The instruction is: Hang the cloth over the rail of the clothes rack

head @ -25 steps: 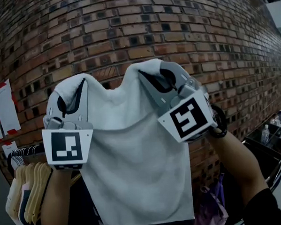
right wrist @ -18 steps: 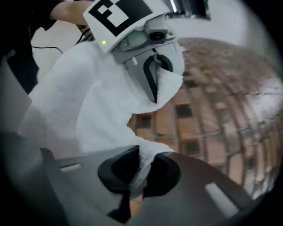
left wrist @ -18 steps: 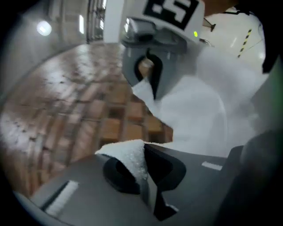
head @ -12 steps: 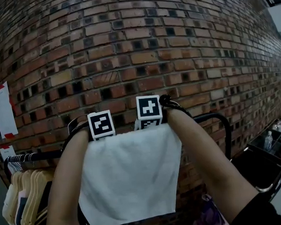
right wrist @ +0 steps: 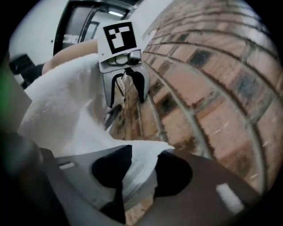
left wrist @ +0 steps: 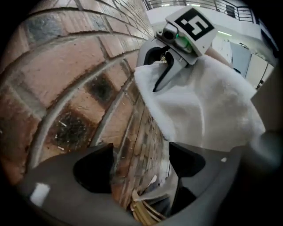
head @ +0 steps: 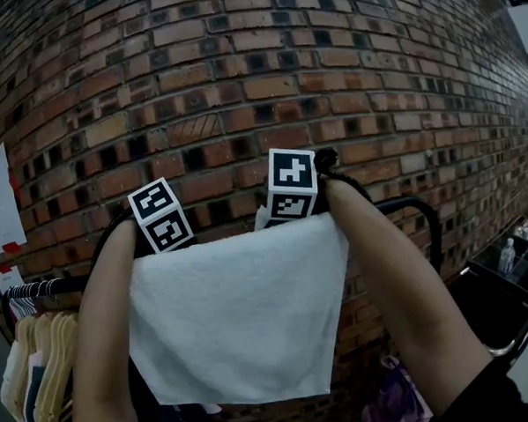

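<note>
White cloth (head: 238,313) hangs over the rail (head: 400,204) at 6 o'clock, release underway: left claw (left wrist: 140,164) is spreading and empty, right claw (right wrist: 141,172) spreading around a cloth corner, so both likely withdraw next.

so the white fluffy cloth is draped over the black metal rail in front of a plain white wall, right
No: the head view shows a red-brown brick wall, not a white one. The white fluffy cloth is draped over the black metal rail in front of it.
</note>
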`<state>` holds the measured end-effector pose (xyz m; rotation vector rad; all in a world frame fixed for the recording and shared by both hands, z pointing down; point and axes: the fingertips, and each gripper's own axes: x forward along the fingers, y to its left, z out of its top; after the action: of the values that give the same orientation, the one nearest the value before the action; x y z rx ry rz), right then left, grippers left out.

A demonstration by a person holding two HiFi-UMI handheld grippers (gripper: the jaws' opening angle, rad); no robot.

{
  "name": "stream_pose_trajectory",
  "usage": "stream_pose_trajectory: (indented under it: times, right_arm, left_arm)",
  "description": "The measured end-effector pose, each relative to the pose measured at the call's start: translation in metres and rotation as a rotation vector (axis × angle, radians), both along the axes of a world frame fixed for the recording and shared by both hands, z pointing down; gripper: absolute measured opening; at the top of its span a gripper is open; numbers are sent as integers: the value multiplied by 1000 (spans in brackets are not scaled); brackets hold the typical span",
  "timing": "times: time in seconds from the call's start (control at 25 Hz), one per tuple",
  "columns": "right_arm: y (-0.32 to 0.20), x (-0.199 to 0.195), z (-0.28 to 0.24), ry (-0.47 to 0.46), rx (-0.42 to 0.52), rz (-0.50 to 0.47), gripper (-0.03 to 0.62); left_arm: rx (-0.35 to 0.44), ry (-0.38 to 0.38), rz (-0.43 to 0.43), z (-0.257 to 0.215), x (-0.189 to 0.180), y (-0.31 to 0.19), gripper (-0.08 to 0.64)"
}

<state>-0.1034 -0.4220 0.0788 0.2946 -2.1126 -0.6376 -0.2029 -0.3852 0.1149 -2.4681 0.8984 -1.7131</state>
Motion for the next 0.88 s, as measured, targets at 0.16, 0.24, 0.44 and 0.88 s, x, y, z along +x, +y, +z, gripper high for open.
stream_pose_trajectory:
  times: [0.16,0.24,0.44,0.88]
  right_arm:
    - [4,-8,-22,-86,60,-37,138]
    - [3,-5,-21,-67,83,-29,138]
    - [1,-3,-28,-66,175,-20,138]
    - [68,-13,-137,-613,294,-274,138]
  left_arm:
    - [57,89,26,-20,3,2,410]
    - [67,124,32,-25,3,5,410]
    - [67,90,40,-16,-3,7,410]
    - [736,191,228,-148,15,24,410]
